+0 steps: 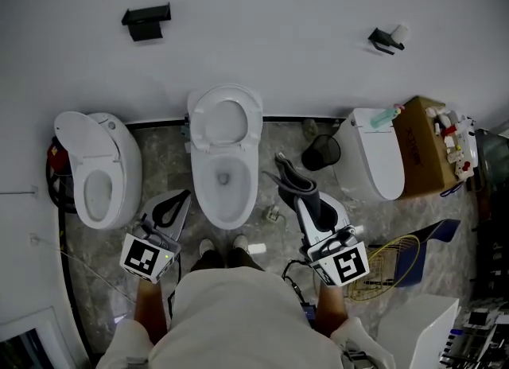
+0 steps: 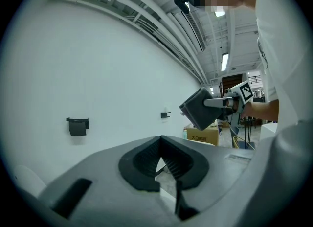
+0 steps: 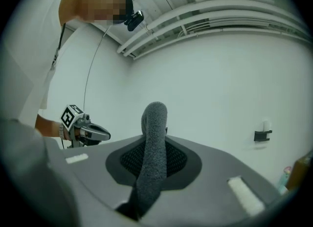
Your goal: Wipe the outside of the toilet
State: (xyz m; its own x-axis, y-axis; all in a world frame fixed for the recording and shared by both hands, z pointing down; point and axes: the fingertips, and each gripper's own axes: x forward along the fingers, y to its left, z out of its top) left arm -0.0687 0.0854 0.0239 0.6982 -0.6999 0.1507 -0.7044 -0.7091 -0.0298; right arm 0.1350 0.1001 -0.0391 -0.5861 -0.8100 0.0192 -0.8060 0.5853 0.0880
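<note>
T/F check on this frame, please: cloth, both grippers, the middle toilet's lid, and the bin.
1. The right gripper is clamped on a grey cloth. True.
2. The lid of the middle toilet is down. False: it stands up against the wall and the bowl is open.
3. The left gripper grips a second cloth. False: its jaws are together with nothing between them.
4. A black bin stands on the floor between the middle toilet and the right toilet. True.
</note>
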